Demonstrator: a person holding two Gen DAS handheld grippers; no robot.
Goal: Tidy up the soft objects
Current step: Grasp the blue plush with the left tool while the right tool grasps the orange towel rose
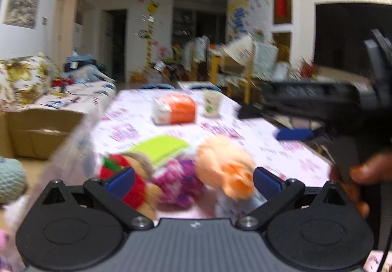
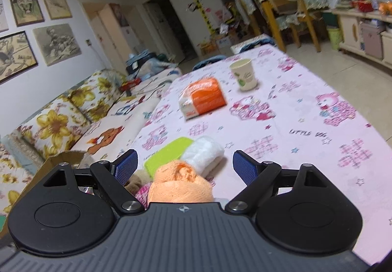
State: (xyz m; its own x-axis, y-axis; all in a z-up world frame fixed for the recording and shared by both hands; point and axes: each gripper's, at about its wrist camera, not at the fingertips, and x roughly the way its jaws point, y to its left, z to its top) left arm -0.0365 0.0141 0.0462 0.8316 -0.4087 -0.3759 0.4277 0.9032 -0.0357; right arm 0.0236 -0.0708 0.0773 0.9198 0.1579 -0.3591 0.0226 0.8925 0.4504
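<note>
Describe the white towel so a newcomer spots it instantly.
Start at the pink-print table. At its near end is a pile of soft things; the white towel is the fluffy roll between the lime pad and orange cloth, the only white piece there.

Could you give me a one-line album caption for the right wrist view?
Open hand-held gripper poised over an orange plush toy on a pink cartoon tablecloth.

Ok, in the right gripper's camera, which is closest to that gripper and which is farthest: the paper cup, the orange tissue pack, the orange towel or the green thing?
1. Orange towel, right between the open fingers of the right gripper.
2. Green thing, just beyond the towel, a bit left.
3. Orange tissue pack, mid-table.
4. Paper cup, far end, to the right of the pack.
</note>
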